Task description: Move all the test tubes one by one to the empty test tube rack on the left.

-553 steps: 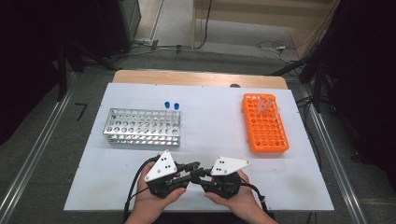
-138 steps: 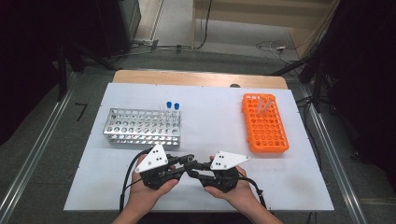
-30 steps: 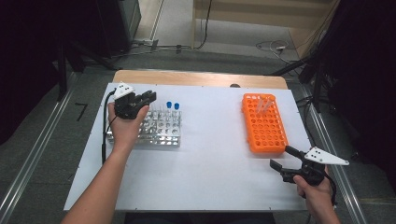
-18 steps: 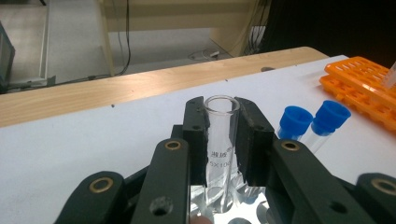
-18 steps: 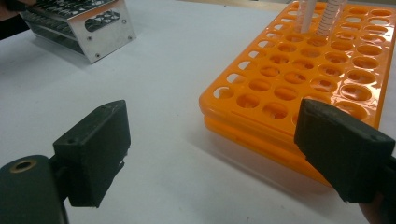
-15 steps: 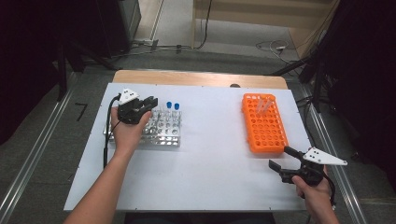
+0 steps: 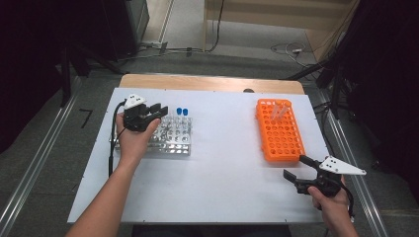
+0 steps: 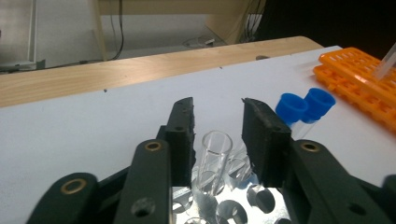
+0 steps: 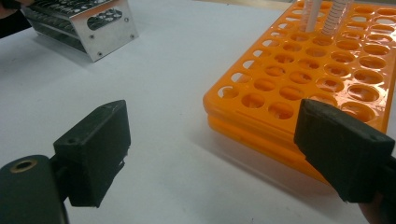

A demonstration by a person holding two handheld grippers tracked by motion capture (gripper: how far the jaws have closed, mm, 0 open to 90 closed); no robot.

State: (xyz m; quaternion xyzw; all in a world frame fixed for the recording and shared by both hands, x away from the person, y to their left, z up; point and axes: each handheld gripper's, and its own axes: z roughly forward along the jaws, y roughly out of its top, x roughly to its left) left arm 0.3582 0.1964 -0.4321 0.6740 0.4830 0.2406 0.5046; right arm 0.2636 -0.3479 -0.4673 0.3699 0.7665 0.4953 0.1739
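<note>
My left gripper (image 7: 154, 109) hovers over the far left part of the metal tube rack (image 7: 173, 143). Its jaws have just been opening. A clear uncapped tube (image 8: 214, 154) stands in a rack hole between the pads (image 8: 184, 126), with a gap on each side. Two blue-capped tubes (image 8: 306, 105) stand in the rack just beyond, to the right. My right gripper (image 7: 294, 167) is open and holds nothing, close to the near corner of the orange rack (image 9: 327, 79).
The orange rack (image 7: 279, 133) holds a couple of clear tubes (image 7: 277, 109) at its far end. The white table top (image 7: 227, 173) lies bare between the two racks. A wooden strip (image 7: 207, 81) runs along the far edge.
The left gripper's jaws stand a little wider apart than half a second ago. Both hands have kept their places.
</note>
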